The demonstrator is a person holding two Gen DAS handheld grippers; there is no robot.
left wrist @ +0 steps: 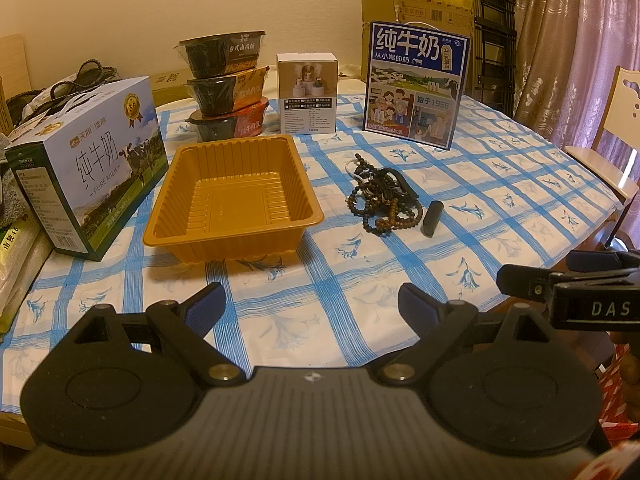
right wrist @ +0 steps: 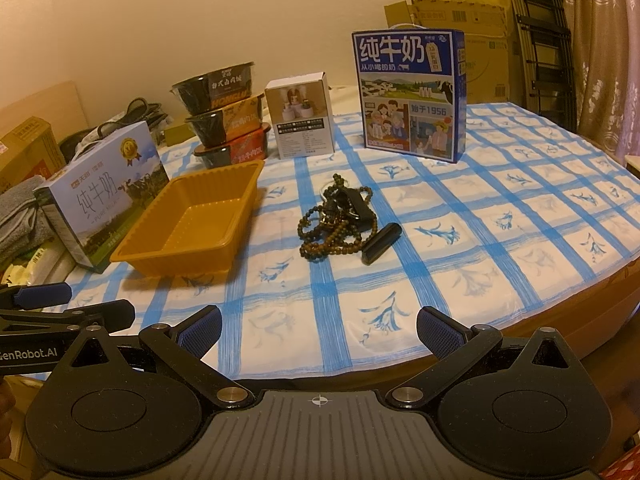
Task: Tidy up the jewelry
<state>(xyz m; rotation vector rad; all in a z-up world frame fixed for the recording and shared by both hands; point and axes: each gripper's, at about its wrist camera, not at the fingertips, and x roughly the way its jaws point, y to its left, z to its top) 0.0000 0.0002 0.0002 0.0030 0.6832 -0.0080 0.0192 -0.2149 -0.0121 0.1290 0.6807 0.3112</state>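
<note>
A tangled pile of brown bead jewelry (left wrist: 382,197) lies on the blue-checked tablecloth, right of an empty orange plastic tray (left wrist: 234,196). A small black cylinder (left wrist: 432,218) lies beside the pile. My left gripper (left wrist: 310,306) is open and empty, low over the near table edge. In the right wrist view the bead pile (right wrist: 338,220), the black cylinder (right wrist: 382,245) and the tray (right wrist: 192,224) lie ahead. My right gripper (right wrist: 320,330) is open and empty, well short of the beads. Each gripper shows at the other view's edge.
A pale milk carton (left wrist: 88,168) stands left of the tray. Stacked black food bowls (left wrist: 228,84), a small white box (left wrist: 308,92) and a blue milk box (left wrist: 416,84) stand behind. A chair (left wrist: 612,128) is at the right. The table's rounded edge (right wrist: 560,312) curves at the right.
</note>
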